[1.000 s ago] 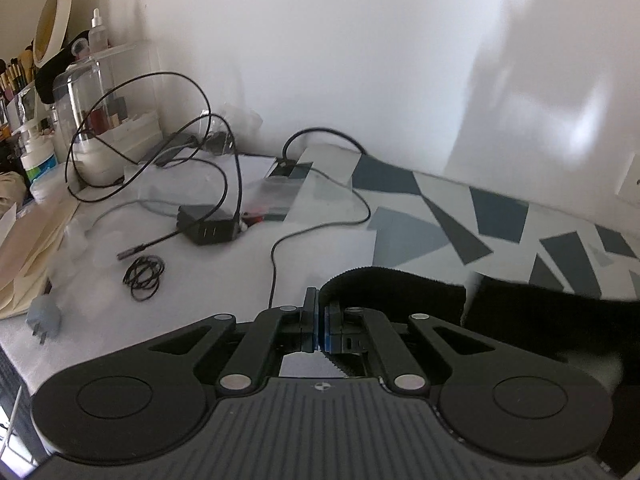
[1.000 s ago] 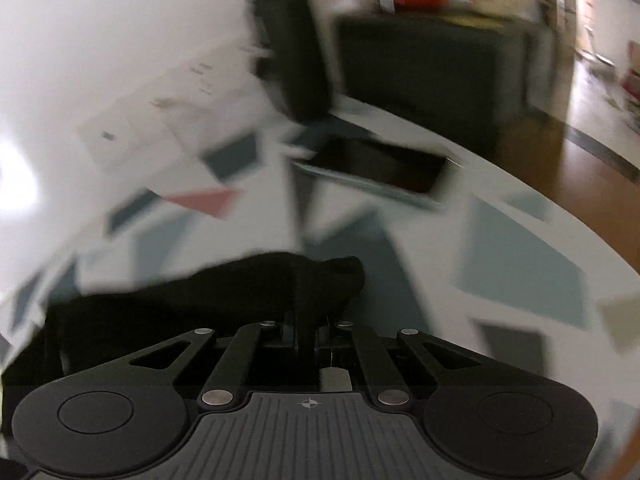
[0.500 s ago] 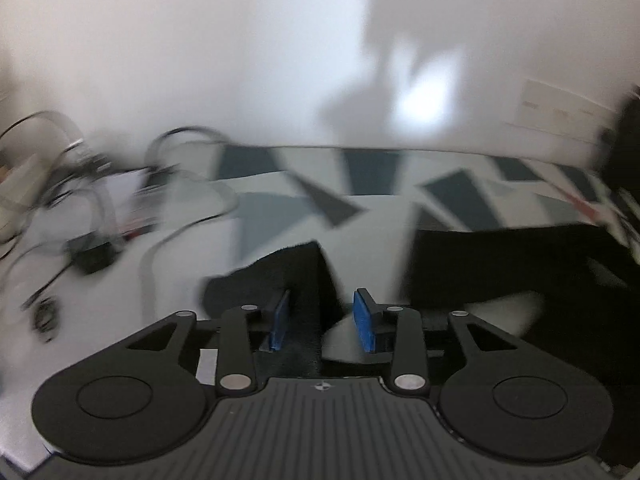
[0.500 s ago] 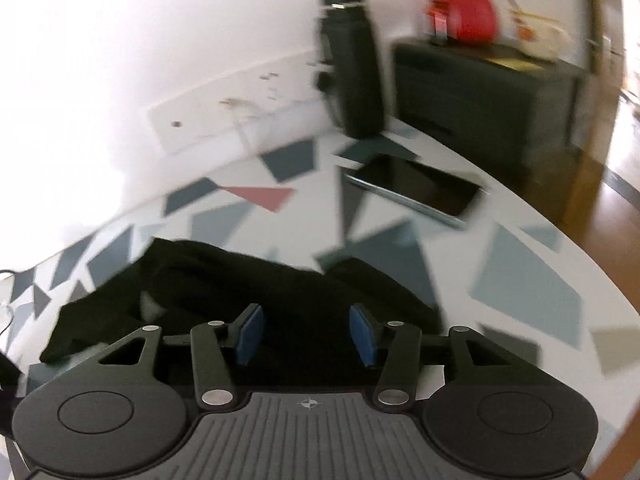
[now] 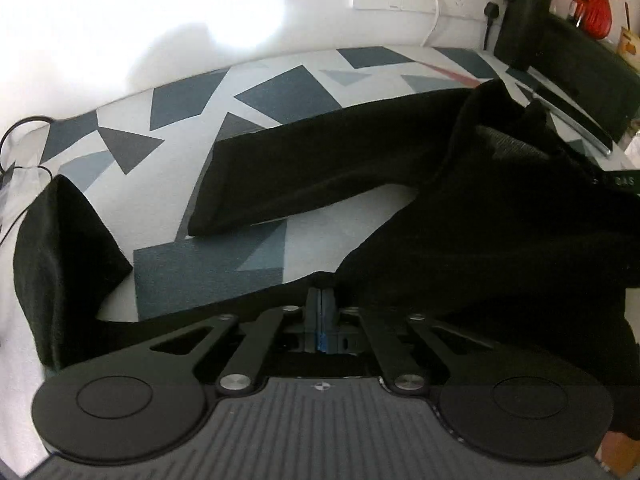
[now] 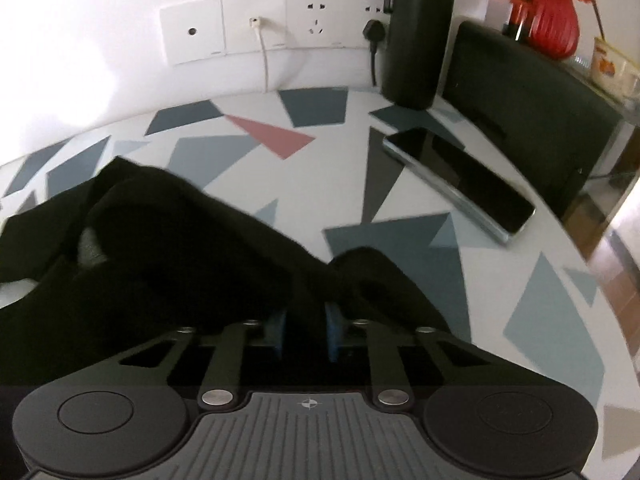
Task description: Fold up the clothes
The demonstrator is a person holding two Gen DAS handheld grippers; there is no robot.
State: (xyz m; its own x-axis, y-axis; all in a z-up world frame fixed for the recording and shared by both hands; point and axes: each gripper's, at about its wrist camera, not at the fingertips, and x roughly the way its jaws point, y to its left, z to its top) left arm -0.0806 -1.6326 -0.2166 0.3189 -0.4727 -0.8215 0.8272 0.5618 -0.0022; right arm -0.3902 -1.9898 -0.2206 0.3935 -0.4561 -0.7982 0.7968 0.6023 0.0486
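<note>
A black garment (image 5: pixel 328 168) lies crumpled across the white table (image 5: pixel 280 92) with its grey and blue triangle pattern. One long flat part stretches across the middle and a loose end lies at the left. My left gripper (image 5: pixel 321 300) is shut, its blue pads pressed together on the garment's near edge. In the right wrist view the same garment (image 6: pixel 180 248) is bunched at the lower left of the table (image 6: pixel 400 272). My right gripper (image 6: pixel 306 316) is shut on a thick fold of it that fills the space between the blue pads.
A dark tablet (image 6: pixel 460 180) lies on the table at the right, and a black bottle (image 6: pixel 416 36) stands by the wall sockets (image 6: pixel 256 28). A black cabinet (image 6: pixel 532 100) with a red vase (image 6: pixel 554 20) borders the right edge. Cables (image 5: pixel 16 132) lie at the far left.
Both grippers held the garment, opened half a second ago, and are now shut on it at new spots. The left view has swung right, away from the cables.
</note>
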